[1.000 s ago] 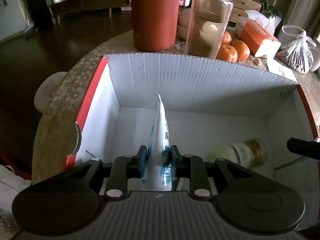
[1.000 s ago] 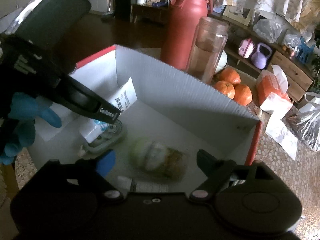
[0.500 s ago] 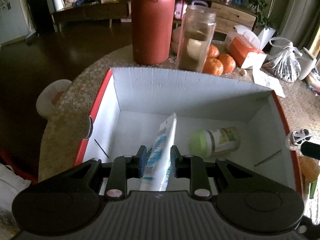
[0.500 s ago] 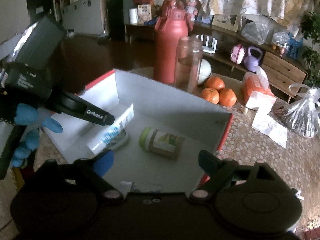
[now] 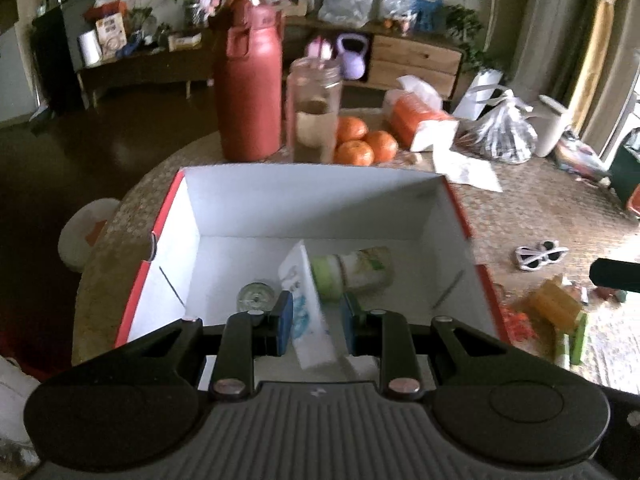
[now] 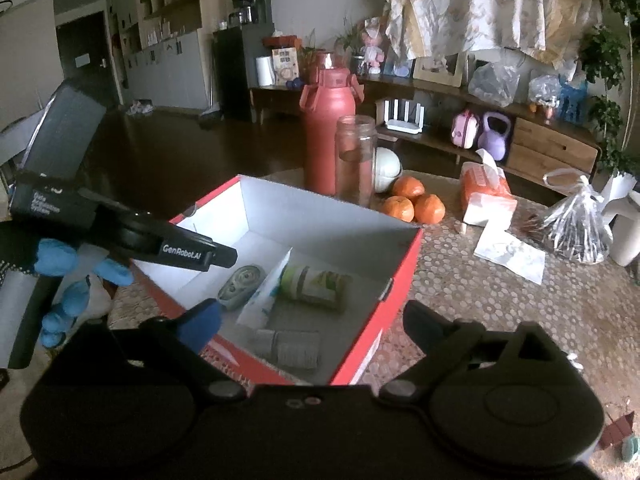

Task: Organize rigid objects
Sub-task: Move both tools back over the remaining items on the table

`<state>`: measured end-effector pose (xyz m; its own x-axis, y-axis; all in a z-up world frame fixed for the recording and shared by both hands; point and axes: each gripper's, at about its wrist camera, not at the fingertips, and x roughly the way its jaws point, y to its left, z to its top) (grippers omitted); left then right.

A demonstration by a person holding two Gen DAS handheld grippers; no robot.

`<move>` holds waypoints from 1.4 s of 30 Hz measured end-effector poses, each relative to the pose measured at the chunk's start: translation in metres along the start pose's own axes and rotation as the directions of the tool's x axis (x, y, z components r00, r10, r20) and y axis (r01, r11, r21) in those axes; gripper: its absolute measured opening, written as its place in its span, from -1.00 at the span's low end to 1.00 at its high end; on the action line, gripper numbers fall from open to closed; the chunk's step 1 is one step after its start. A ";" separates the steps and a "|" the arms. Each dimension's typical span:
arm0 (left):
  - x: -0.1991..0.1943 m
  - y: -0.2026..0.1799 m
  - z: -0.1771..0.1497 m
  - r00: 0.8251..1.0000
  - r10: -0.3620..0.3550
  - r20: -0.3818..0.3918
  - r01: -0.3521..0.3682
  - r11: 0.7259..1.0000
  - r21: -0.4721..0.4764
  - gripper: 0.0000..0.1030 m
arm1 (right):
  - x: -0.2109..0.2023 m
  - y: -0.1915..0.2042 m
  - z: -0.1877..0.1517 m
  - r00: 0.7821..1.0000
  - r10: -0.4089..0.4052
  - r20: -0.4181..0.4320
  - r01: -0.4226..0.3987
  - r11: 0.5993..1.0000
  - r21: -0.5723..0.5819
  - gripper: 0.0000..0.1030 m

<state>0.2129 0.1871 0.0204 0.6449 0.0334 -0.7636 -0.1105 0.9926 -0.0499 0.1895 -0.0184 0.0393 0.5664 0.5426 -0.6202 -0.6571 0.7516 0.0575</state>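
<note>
A red box with a white inside (image 5: 312, 208) (image 6: 320, 216) sits on the round table. In it a white and blue tube (image 5: 306, 304) (image 6: 264, 294) leans upright on the floor between a round tape dispenser (image 6: 240, 280) and a green-lidded jar (image 5: 352, 270) (image 6: 316, 284) lying on its side. A small grey bottle (image 6: 288, 348) lies by the near wall. My left gripper (image 5: 318, 316) (image 6: 200, 248) hovers above the box's near left side, jaws narrowly apart and not pressing the tube. My right gripper (image 6: 310, 312) hangs over the near edge, jaws opening wide with nothing between them.
Behind the box stand a red flask (image 5: 248, 100) and a glass jar (image 5: 314, 116), with oranges (image 5: 360, 144), a tissue pack (image 5: 416, 120) and a plastic bag (image 5: 500, 132). White sunglasses (image 5: 540, 256) and small packets (image 5: 556, 308) lie right of the box. A white stool (image 5: 84, 232) stands to the left.
Both grippers have drawn back and up from the box. The tube has left the left pads and now leans inside the box. The right jaws have spread wider.
</note>
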 end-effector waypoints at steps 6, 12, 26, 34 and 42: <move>-0.026 -0.028 -0.014 0.998 -0.049 0.043 0.048 0.998 0.041 -0.52 | -0.028 -0.007 -0.012 0.999 0.006 0.041 -0.007 0.999 0.034 0.99; -0.044 -0.058 -0.028 0.992 -0.104 0.066 0.099 0.992 0.078 -0.51 | -0.052 -0.017 -0.029 0.998 -0.005 0.067 0.001 0.998 0.064 0.99; -0.053 -0.121 -0.056 0.979 -0.183 0.084 0.170 0.975 0.145 0.45 | -0.098 -0.088 -0.097 0.990 -0.125 0.063 0.104 0.960 0.260 1.00; -0.041 -0.155 -0.058 0.974 -0.214 0.078 0.199 0.967 0.160 0.60 | -0.118 -0.123 -0.124 0.972 -0.229 0.049 0.205 0.936 0.287 1.00; -0.019 -0.182 -0.053 0.974 -0.217 0.062 0.205 0.967 0.152 1.00 | -0.124 -0.159 -0.145 0.948 -0.317 0.014 0.299 0.908 0.293 1.00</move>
<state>0.1805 0.0001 0.0094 0.6994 -0.1755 -0.6929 0.1409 0.9842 -0.1071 0.1518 -0.2594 -0.0063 0.7525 0.2814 -0.5954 -0.2815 0.9548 0.0954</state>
